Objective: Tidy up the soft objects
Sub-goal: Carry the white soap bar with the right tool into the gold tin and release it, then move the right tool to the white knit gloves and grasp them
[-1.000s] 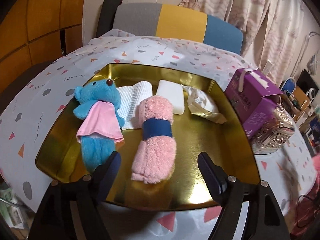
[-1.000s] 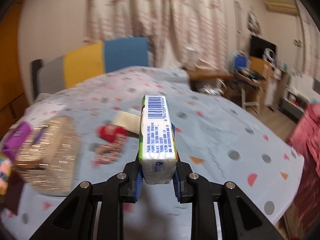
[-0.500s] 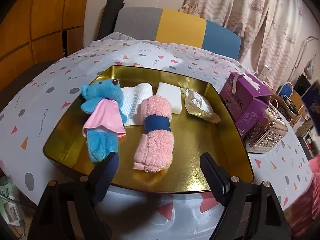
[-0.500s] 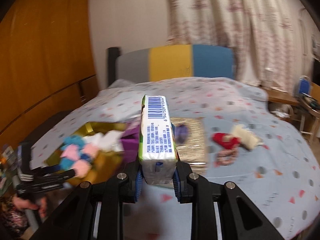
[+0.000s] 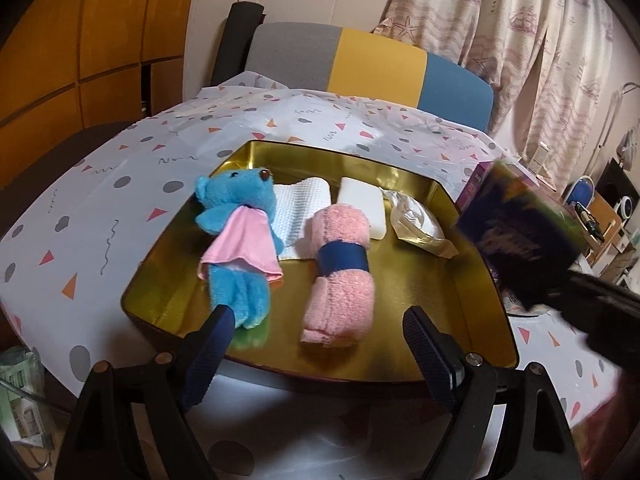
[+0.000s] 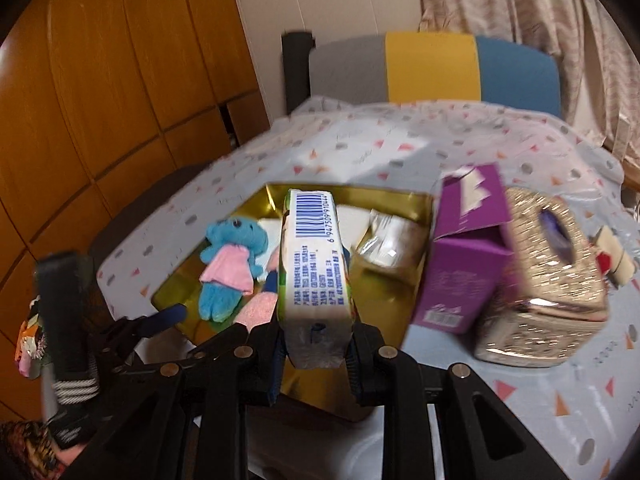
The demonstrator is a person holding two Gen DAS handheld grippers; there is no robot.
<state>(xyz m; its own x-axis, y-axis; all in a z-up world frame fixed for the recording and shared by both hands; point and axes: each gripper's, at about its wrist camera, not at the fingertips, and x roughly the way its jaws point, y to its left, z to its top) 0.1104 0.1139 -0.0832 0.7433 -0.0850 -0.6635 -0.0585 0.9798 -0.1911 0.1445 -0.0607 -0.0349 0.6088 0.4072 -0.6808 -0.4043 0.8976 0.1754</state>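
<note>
Tissue pack [image 6: 314, 276] clamped between right tongs [image 6: 316, 354]

Tray [image 5: 472, 264]: glossy gold metal, mirror-smooth, centre of the left wrist view.
Teddy [image 5: 240, 232]: fuzzy blue plush, with a matt pink cloth dress.
Towel [image 5: 340, 276]: fluffy pink terry, rolled, with a smooth dark blue band.
Tissue pack [image 6: 314, 264]: shiny printed plastic wrap, held between ribbed blue pads [image 6: 354, 364].
Box [image 6: 464, 264]: matt purple cardboard, right of centre.
Tablecloth [image 5: 120, 184]: thin, creased, patterned plastic sheet.
Wall panels [image 6: 100, 100]: glossy orange-brown wood, upper left.
</note>
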